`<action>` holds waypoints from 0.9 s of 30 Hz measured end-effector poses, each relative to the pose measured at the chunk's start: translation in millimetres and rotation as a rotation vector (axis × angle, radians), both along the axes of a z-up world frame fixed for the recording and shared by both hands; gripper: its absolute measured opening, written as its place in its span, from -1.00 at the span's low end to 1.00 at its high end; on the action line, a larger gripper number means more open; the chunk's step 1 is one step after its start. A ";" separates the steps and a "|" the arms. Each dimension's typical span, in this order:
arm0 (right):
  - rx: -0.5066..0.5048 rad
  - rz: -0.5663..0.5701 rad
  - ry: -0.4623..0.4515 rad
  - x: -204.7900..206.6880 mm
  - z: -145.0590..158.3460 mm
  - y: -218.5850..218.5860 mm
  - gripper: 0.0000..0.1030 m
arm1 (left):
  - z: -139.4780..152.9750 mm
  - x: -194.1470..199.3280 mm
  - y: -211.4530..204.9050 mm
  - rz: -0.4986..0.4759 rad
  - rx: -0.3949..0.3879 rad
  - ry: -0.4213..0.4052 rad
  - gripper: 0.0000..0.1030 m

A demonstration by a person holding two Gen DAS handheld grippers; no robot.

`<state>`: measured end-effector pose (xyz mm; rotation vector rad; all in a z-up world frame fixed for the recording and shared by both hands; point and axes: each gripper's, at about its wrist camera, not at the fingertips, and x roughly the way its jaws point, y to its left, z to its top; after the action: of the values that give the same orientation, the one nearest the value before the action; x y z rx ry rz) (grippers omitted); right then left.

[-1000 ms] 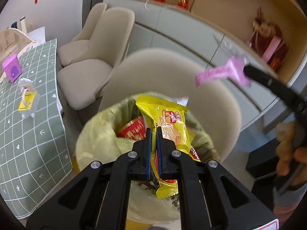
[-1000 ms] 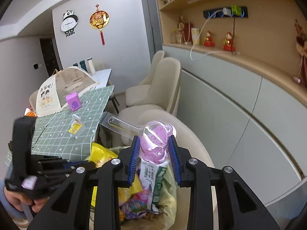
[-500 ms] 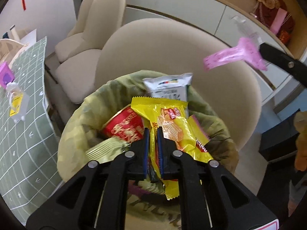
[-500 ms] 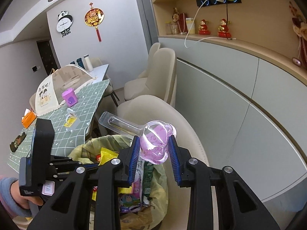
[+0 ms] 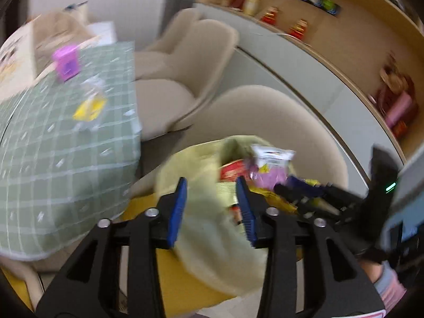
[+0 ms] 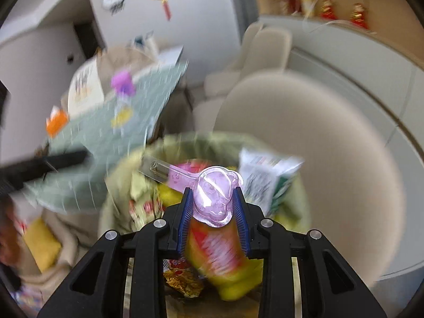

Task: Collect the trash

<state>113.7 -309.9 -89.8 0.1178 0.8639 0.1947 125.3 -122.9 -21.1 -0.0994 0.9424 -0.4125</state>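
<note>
Here, left gripper (image 5: 212, 206) jaws opening, empty; right gripper (image 6: 213, 206) grasping pink blister pack (image 6: 214, 193); green-checked table (image 5: 53, 143) beside.

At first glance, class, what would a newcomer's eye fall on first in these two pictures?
Probably the pink blister pack clamped in the right gripper, poised above the bag-lined trash bin stuffed with bright snack wrappers. Next, the left gripper, jaws apart and empty over the bin's near rim, with the green checked tablecloth to its left.

Motion is smearing the green tablecloth (image 5: 66, 159) at nine o'clock; the bin liner (image 5: 212, 228) is hiding lower wrappers; shelf ornaments (image 6: 341, 13) are blurring at one o'clock.
</note>
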 end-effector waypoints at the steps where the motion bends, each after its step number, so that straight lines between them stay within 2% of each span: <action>1: -0.016 0.015 0.023 4.1 -10.2 6.1 -0.42 | -2.2 0.0 9.4 0.021 -0.017 0.016 -0.08; 5: -0.021 0.029 0.079 11.9 -29.1 11.1 -0.42 | -6.8 -7.1 46.8 0.102 -0.036 0.065 -0.08; 6: -0.019 0.032 0.102 13.6 -32.6 11.1 -0.42 | -5.8 -12.8 54.9 0.120 -0.042 0.053 -0.05; 7: -0.026 0.037 0.134 15.6 -37.6 11.4 -0.42 | -4.6 -17.8 60.6 0.134 -0.041 0.037 -0.02; 9: -0.037 0.046 0.155 16.2 -39.8 12.1 -0.41 | -0.9 -25.7 68.1 0.151 -0.042 0.008 0.21; 12: -0.026 0.040 0.123 9.7 -27.4 11.0 -0.40 | 7.8 -40.1 74.7 0.183 -0.035 -0.049 0.33; 15: -0.010 0.015 0.076 -3.4 -11.1 8.0 -0.07 | 21.0 -60.4 79.9 0.201 0.014 -0.138 0.35; 19: -0.051 -0.004 -0.023 -35.9 16.1 11.9 -0.06 | 36.4 -100.1 92.1 0.213 0.069 -0.244 0.35; 23: -0.006 0.000 -0.089 -77.0 46.8 22.9 -0.06 | 41.6 -137.5 100.6 0.236 0.097 -0.258 0.35; 27: 0.049 0.038 -0.146 -122.7 75.0 47.7 -0.06 | 41.4 -181.8 101.1 0.259 0.172 -0.280 0.35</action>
<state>-9.0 -262.2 -14.8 0.1319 0.7167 0.2571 -56.6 -21.8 20.4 -0.0057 0.6740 -0.1001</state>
